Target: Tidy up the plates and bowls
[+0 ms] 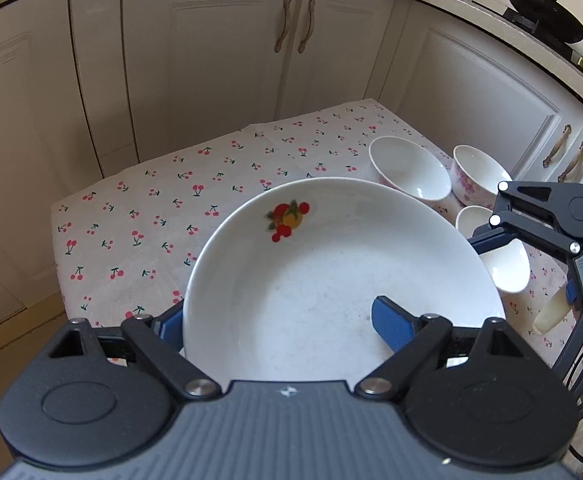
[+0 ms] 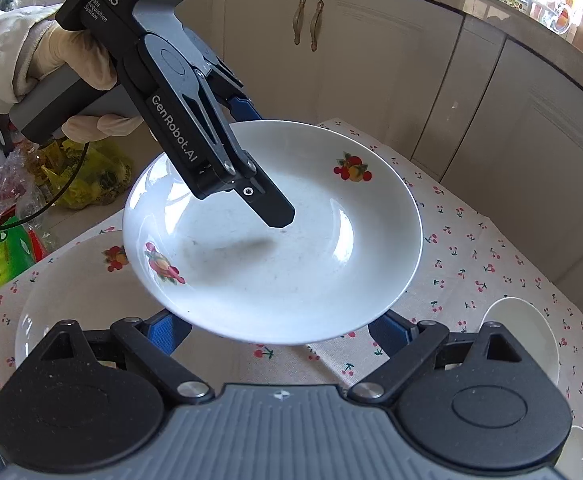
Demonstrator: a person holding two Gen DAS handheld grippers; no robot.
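A white deep plate [image 1: 331, 272] with fruit prints is held in the air over the cherry-print tablecloth [image 1: 151, 208]. My left gripper [image 1: 279, 320] is shut on its near rim, one blue pad inside the plate and one under it. In the right wrist view the same plate [image 2: 291, 264] hangs tilted, with the left gripper [image 2: 267, 204] clamped on its far rim. My right gripper [image 2: 279, 332] is open, its blue fingers below the plate's near edge, not gripping it. A second fruit-print plate [image 2: 75, 292] lies on the cloth under the held one.
Three white bowls [image 1: 411, 168] [image 1: 479, 176] [image 1: 507, 260] stand at the table's right. Another white dish [image 2: 527, 336] sits at the right edge. Cream cabinets [image 1: 211, 60] surround the table. Plastic bags [image 2: 7, 248] lie on the floor at left. A black wok [image 1: 547, 12] sits on the counter.
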